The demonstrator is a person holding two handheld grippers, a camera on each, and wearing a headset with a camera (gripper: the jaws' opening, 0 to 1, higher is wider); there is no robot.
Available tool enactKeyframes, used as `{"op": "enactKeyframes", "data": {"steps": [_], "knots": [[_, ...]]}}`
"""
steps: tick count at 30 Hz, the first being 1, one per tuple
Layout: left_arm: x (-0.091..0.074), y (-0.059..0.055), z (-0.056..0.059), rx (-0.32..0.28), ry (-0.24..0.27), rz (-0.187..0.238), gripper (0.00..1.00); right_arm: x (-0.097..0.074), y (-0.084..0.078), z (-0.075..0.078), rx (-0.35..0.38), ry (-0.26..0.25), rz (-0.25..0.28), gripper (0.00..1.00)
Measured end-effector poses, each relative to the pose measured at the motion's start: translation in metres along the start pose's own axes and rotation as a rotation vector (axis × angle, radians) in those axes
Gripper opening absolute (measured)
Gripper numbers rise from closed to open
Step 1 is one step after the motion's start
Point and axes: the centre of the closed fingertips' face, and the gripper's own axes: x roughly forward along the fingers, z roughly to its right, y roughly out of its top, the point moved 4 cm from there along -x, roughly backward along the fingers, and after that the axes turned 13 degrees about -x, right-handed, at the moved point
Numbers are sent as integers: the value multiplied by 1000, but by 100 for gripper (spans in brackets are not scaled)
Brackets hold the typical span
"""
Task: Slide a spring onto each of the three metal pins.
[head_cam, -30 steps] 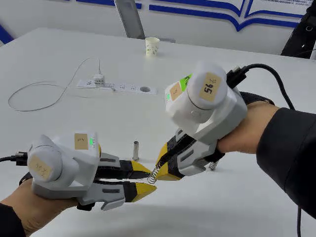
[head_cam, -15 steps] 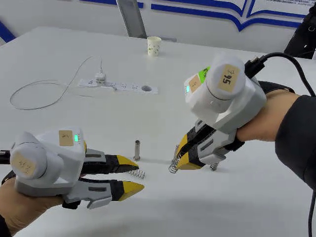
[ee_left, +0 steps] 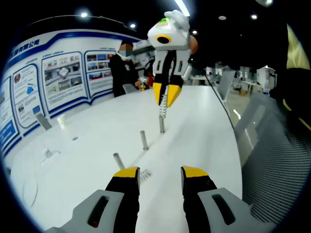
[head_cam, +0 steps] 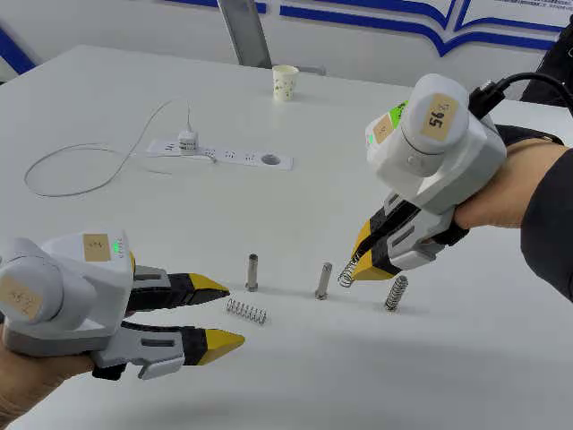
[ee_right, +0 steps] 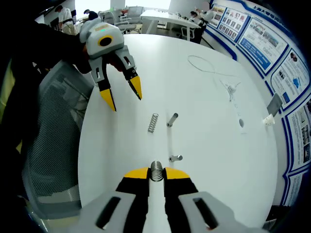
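The right gripper is angling down and leftward, pinching a spring just right of the middle pin. The left gripper is hovering low, jaws parted and empty, near a loose spring lying on the counter.

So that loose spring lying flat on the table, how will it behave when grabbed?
The loose spring lies on its side on the smooth table, so it would probably roll if nudged. Thin open coils suggest it is light and squashes or bends under a hard pinch.
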Motion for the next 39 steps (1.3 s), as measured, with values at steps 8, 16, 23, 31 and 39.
{"op": "enactKeyframes", "data": {"steps": [8,16,23,31,39], "knots": [[-7,-5,-6,-26,33,3,37,5,-5,14,4,-1,-19,12],[-10,-9,-8,-48,48,1,40,15,-6,27,12,12,-28,12],[-9,-10,-7,-61,48,7,41,31,-9,40,19,30,-41,12],[-10,-12,-8,-70,53,9,41,40,-12,45,35,51,-50,12],[-11,-14,-10,-79,58,10,41,49,-17,46,44,72,-67,12]]}}
